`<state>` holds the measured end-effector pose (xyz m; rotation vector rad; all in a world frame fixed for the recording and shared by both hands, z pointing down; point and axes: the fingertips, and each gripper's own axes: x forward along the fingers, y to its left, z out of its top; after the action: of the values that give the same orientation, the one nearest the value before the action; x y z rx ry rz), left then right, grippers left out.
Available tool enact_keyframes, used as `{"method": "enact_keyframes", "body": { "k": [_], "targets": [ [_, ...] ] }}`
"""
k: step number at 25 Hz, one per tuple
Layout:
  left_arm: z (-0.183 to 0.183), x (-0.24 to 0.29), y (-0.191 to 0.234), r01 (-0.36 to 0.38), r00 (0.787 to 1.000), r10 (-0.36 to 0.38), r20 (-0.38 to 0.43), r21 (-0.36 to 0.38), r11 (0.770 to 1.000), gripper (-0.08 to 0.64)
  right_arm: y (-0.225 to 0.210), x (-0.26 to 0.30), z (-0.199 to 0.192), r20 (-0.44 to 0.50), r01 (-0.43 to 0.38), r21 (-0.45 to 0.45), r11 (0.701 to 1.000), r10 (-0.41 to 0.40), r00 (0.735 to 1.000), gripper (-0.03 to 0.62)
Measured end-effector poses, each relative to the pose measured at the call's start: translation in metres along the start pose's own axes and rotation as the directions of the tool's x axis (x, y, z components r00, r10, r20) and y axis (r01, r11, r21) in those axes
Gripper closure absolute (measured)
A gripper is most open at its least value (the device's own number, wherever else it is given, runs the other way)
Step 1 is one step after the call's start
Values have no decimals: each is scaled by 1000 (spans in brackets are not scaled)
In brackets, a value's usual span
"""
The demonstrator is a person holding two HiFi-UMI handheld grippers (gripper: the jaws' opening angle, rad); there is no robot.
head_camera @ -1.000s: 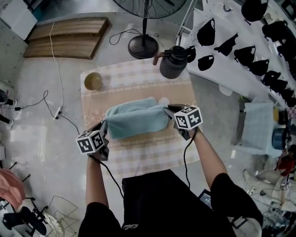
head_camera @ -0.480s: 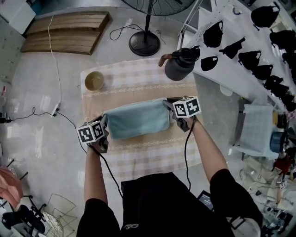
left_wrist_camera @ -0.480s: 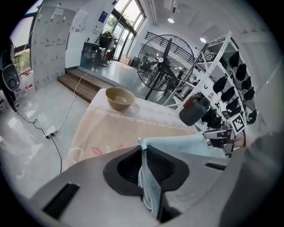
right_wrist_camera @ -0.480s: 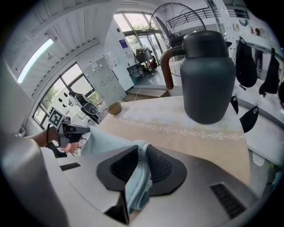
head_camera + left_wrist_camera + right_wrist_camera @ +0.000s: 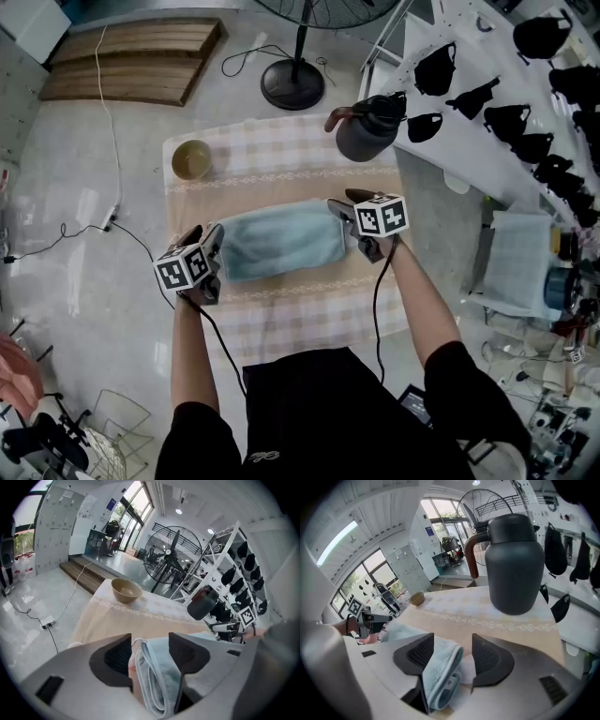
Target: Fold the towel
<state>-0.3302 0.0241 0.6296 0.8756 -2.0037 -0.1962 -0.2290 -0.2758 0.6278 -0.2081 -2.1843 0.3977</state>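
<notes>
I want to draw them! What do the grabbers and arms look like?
The left gripper and right gripper are dark grey, with ridged jaws, a white cube of black square markers and a black cable each. Sleeves: short, black. Their jaws have just been opening, the towel between them.

I hold my left gripper (image 5: 208, 242) and my right gripper (image 5: 343, 214) out in front of me, one at each side, and both point steeply downward. The jaws of each have just been opening. Now they stand apart, with one end of the folded towel (image 5: 281, 242) lying loose between them, and the pads do not press on it. My left forearm (image 5: 191, 347) is stretched almost straight, while my right forearm (image 5: 418, 302) slants inward from the elbow. Both marker cubes face up.
</notes>
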Motion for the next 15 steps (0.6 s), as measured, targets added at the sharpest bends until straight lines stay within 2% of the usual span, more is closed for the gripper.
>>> {"method": "enact_keyframes", "body": {
  "k": [4, 8, 11, 15],
  "targets": [
    [-18, -22, 0, -5, 1000, 5, -5, -21, 1000, 330, 10, -12, -7, 9, -22, -31, 999, 22, 1000, 360],
    [-50, -38, -3, -21, 999, 19, -33, -60, 998, 330, 39, -12, -7, -31, -100, -140, 985, 96, 995, 362],
    [-67, -46, -7, -44, 998, 42, -36, -77, 996, 330, 70, -7, 1, -72, -159, -288, 944, 144, 987, 362],
    [-83, -55, -15, -83, 996, 81, -25, -104, 991, 330, 121, 7, 9, -140, -267, -432, 862, 228, 964, 362]
  ]
}}
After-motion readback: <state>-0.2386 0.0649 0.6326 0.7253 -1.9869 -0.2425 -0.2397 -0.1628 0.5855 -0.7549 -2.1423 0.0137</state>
